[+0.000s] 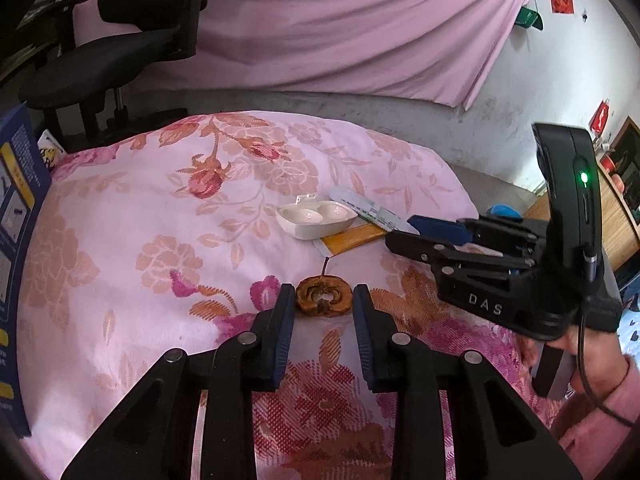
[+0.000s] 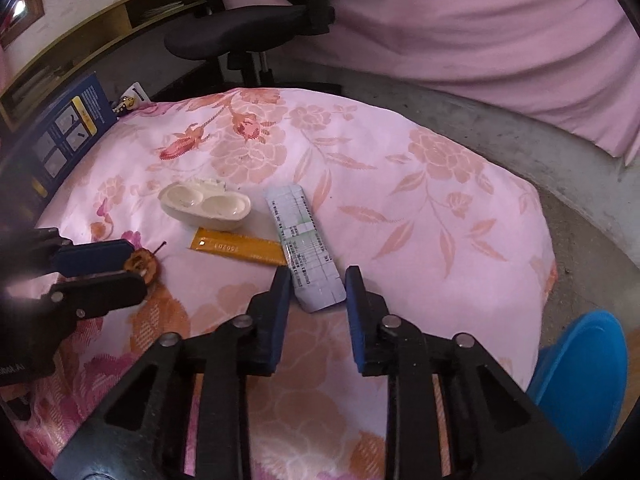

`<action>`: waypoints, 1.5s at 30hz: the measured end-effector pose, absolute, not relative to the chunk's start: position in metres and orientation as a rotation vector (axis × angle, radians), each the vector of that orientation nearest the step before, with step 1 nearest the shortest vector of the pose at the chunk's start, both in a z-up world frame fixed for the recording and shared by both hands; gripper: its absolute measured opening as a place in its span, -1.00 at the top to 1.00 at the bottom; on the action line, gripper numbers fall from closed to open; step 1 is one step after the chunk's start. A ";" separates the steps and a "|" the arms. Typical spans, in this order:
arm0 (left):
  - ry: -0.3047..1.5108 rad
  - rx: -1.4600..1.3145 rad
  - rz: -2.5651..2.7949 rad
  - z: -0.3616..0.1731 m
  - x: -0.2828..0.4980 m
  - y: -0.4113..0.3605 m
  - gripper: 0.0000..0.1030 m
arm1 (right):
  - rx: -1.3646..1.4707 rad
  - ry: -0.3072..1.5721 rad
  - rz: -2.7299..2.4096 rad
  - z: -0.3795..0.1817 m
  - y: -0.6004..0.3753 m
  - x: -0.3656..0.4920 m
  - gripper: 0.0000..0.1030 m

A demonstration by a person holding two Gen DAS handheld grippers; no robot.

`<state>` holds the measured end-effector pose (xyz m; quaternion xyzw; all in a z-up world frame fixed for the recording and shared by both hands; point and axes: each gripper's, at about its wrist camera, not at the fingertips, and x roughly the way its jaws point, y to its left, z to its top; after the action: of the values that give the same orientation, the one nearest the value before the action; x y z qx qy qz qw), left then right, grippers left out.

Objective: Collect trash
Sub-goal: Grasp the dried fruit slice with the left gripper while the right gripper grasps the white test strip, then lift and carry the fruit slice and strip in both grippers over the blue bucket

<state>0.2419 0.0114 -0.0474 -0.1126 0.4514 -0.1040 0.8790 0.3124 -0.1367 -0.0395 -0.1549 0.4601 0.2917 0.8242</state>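
The left hand-held gripper point(image 1: 323, 300), released, straddles a brown dried fruit slice point(image 1: 324, 295) on the floral pink bedcover point(image 1: 120, 240) (stem pointing away); the right hand-held gripper point(image 2: 318, 284), also released, flanks a pale blister strip point(image 2: 306, 248) lying lengthwise ahead.

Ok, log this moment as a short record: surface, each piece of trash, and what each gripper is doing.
surface: pink floral cloth
trash 1: browned apple core slice with stem
trash 2: white plastic two-well tray
trash 3: orange sachet, partly under the pill strip
trash 4: silvery pill strip
left gripper: open, fingers on either side of the apple core slice
right gripper: open, fingers on either side of the pill strip's near end
bin: blue container at the right edge
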 end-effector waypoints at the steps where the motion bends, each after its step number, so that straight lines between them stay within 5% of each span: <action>1: 0.937 -0.245 -0.214 -0.047 0.240 0.013 0.52 | -0.332 0.972 0.614 -0.038 -0.137 0.308 0.05; 15: 0.837 -0.318 -0.163 -0.027 0.207 0.024 0.52 | -0.264 0.792 0.527 -0.007 -0.152 0.266 0.13; 25: 0.534 -0.228 -0.126 0.022 0.170 0.011 0.52 | -0.092 0.413 0.482 0.042 -0.194 0.208 0.13; 45: 0.100 -0.081 -0.367 0.127 0.152 -0.104 0.52 | 0.005 0.031 0.187 0.129 -0.297 0.128 0.12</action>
<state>0.1519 -0.1040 0.1266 -0.0401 0.0498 -0.1822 0.9812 0.1283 -0.2966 0.1286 0.0023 0.0153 0.0933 0.9955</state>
